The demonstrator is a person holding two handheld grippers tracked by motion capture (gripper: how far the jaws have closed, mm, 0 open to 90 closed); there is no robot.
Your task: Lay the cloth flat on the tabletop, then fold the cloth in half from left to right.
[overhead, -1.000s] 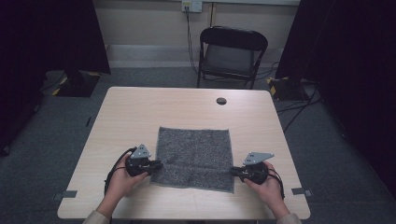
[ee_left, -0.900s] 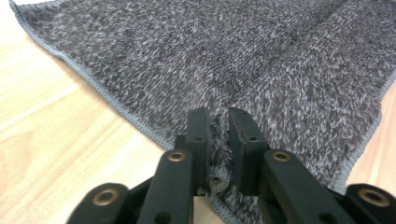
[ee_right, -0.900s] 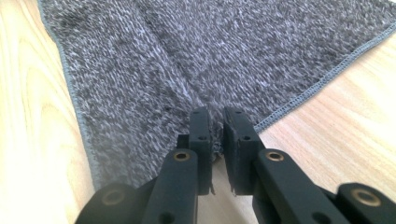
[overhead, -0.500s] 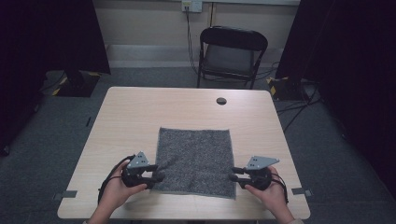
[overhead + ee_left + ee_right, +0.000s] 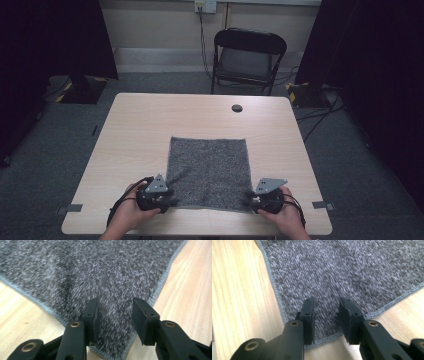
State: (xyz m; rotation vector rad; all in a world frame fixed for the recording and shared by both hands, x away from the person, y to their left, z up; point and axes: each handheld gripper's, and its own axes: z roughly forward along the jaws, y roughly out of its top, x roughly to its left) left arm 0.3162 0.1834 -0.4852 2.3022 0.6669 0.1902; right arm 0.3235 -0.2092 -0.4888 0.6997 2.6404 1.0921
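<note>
A square grey fleecy cloth with a stitched hem (image 5: pixel 209 171) lies flat on the pale wooden table (image 5: pixel 140 130), toward its 6 o'clock edge. The left gripper (image 5: pixel 169 195) sits at the cloth's 7 o'clock corner, its jaws apart after just closing a little, fabric beneath them unpinched. The right gripper (image 5: pixel 248 197) sits at the 5 o'clock corner, jaws apart over the hem.

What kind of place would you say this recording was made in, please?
Probably a recording studio or lab room: black curtains hang at both sides, a folding chair faces one wooden table, and cables run to a wall outlet.
</note>
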